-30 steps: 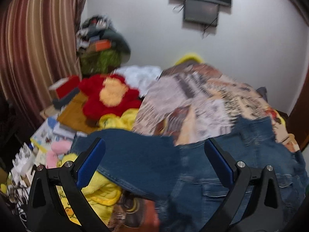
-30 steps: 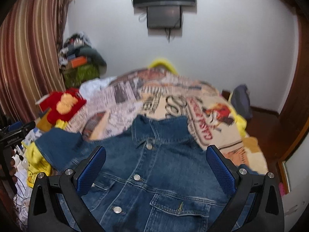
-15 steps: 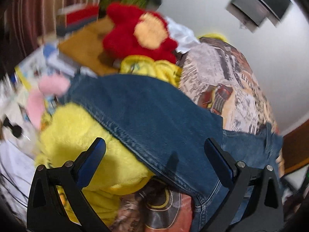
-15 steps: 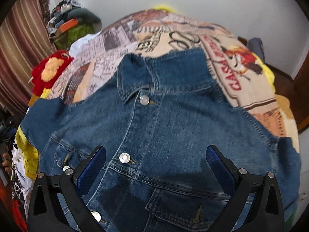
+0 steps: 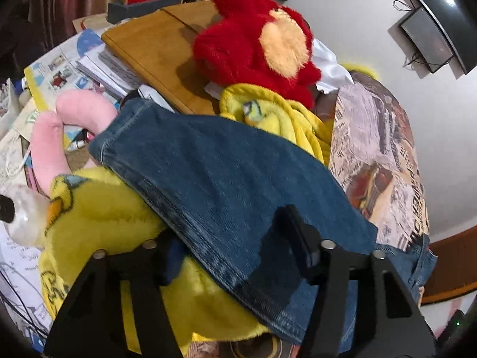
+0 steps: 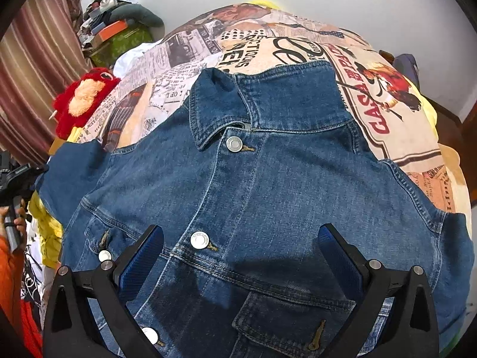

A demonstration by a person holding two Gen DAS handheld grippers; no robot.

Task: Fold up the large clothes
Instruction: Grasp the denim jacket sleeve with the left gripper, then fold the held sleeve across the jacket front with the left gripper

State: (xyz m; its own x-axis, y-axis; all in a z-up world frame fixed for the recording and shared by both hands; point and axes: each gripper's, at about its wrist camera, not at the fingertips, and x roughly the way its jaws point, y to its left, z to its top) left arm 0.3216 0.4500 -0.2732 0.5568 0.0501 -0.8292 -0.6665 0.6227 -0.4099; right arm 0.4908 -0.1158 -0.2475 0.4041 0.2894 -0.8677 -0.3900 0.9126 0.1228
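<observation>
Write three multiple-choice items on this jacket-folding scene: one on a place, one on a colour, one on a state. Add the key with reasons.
1. Where does the sleeve of the denim jacket lie?
A. Folded across the chest
B. Out to the side over a yellow plush
C. Under the collar

2. What colour is the plush toy beside the bedspread?
A. Red
B. Green
C. White

3. How are the right tongs?
A. Shut on the collar
B. Shut on a button
C. Open above the jacket front

Key: 1 B, the left wrist view shows the sleeve spread over yellow fur, between the fingers of the left tongs. 2 A, red fur with a pale orange patch. 3 C, both blue pads stand wide apart, holding nothing.
</observation>
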